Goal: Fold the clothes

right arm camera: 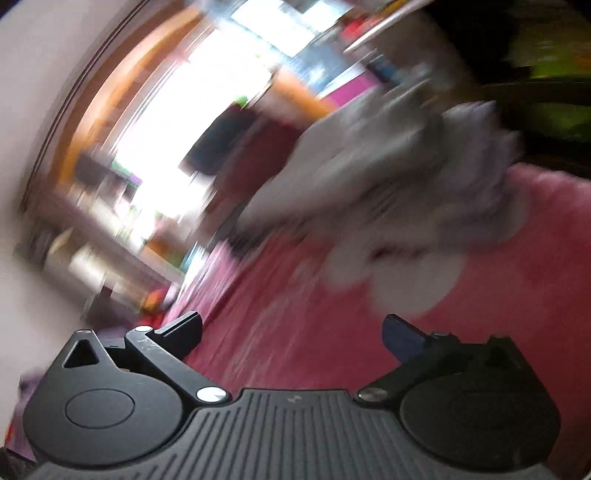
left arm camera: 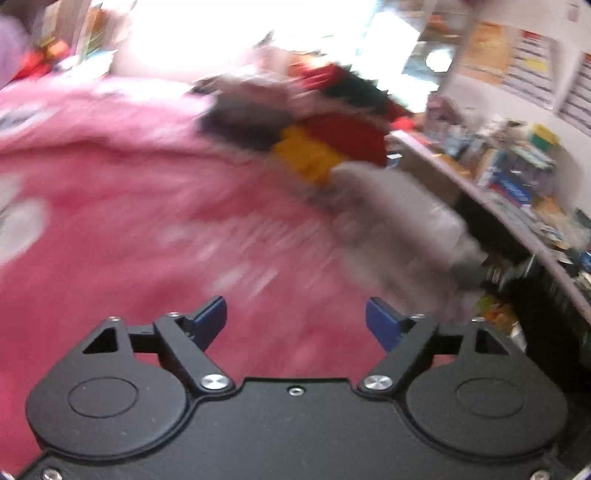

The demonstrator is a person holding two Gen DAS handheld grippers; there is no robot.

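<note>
Both views are smeared with motion blur, so fine detail is lost. In the left wrist view the left gripper [left arm camera: 295, 317] has its two blue-tipped fingers [left arm camera: 212, 314] spread wide apart with nothing between them, hanging over a pink bedspread [left arm camera: 122, 229] that fills most of the picture and carries pale blurred markings. Toward the far edge of the bedspread lies a pile of clothes [left arm camera: 306, 122] — dark grey, red, black and a yellow piece [left arm camera: 306, 157] heaped together, their outlines too blurred to tell one garment from another. Just beside the pile, nearer the right edge of the bedspread, lies a light grey garment [left arm camera: 402, 218], bunched and stretching toward the lower right. Beyond that edge runs a cluttered shelf [left arm camera: 517, 188] packed with books and boxes, and a bright window [left arm camera: 229, 33] washes out the top of the view. In the right wrist view the scene is tilted; the right gripper [right arm camera: 291, 332] also stands with its fingers wide apart and holds nothing. Ahead of it the same pink bedspread [right arm camera: 498, 295] slopes upward, and the light grey garment [right arm camera: 399, 184] rests crumpled on it, above and slightly right of the fingers, well clear of them. Behind the garment a dark red and black shape shows — too blurred to identify.
</note>
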